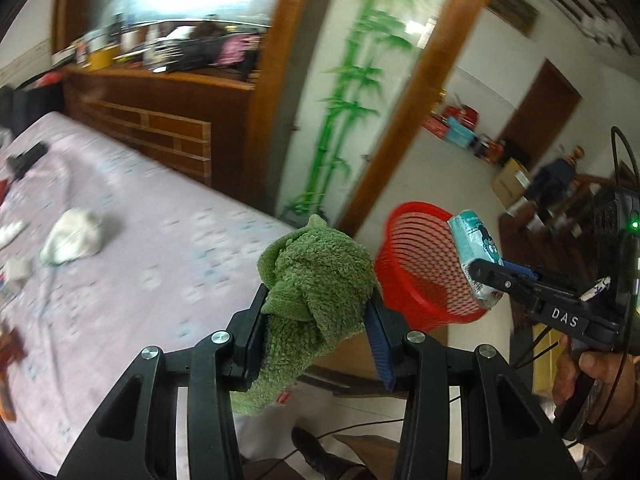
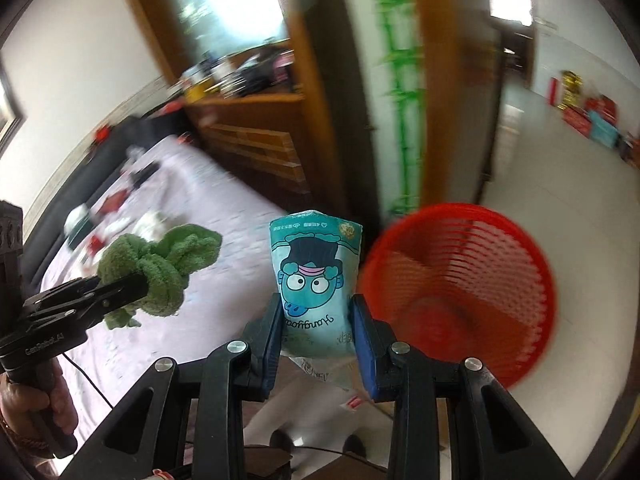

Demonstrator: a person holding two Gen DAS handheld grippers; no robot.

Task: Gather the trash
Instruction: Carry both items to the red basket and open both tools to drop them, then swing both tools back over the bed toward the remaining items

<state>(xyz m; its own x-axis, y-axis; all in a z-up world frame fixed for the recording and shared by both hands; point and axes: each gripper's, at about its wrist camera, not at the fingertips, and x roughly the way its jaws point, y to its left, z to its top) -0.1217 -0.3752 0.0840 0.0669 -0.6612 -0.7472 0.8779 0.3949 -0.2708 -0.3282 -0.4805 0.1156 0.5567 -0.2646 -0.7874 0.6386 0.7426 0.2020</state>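
Bedroom bg, both hand-held grippers (image 1: 316, 320) (image 2: 318, 320) tilted down w/ loads.

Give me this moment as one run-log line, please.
left gripper: shut on green cloth | right gripper: shut on teal packet | red basket: ahead, right of both | bed: trash remains

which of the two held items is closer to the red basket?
The teal cartoon packet in the right gripper, right beside the red basket; the green towel sits farther left.
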